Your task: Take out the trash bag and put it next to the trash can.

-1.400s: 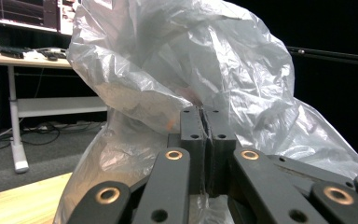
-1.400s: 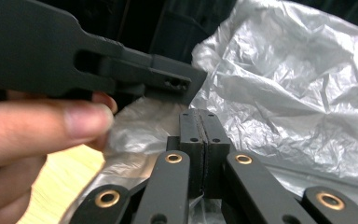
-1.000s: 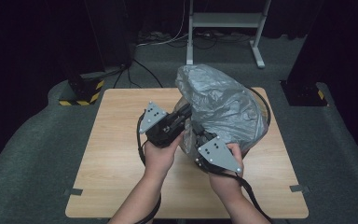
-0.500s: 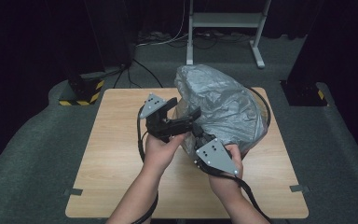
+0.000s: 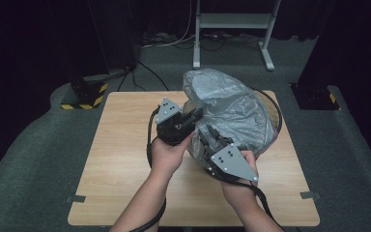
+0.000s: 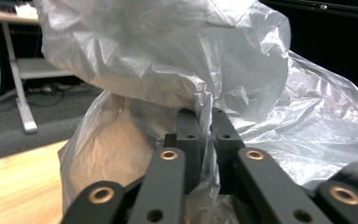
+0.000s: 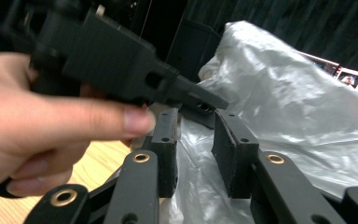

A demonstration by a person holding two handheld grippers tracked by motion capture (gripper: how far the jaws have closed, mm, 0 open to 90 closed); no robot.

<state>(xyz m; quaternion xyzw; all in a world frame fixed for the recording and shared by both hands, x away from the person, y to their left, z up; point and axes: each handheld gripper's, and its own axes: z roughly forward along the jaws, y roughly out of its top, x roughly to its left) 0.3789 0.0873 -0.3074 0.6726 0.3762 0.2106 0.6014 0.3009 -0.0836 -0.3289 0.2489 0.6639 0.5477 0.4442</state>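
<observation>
Left claw [image 6: 205, 135] pinching crinkled, translucent grey plastic bag [image 6: 168, 60]

Crumpled plastic bag [image 5: 234, 113] on wooden table [image 5: 121, 164], left tongs [image 5: 193, 117] and right tongs [image 5: 211, 137] at its near edge

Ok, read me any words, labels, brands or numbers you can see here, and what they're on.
No readable text.
Plastic bag: no print.
Left tool, right tool: no markings.
Yellow-black hazard stripes on a stand base: a sign, no words.
Small picture behind the bag: too blurred to read.
</observation>
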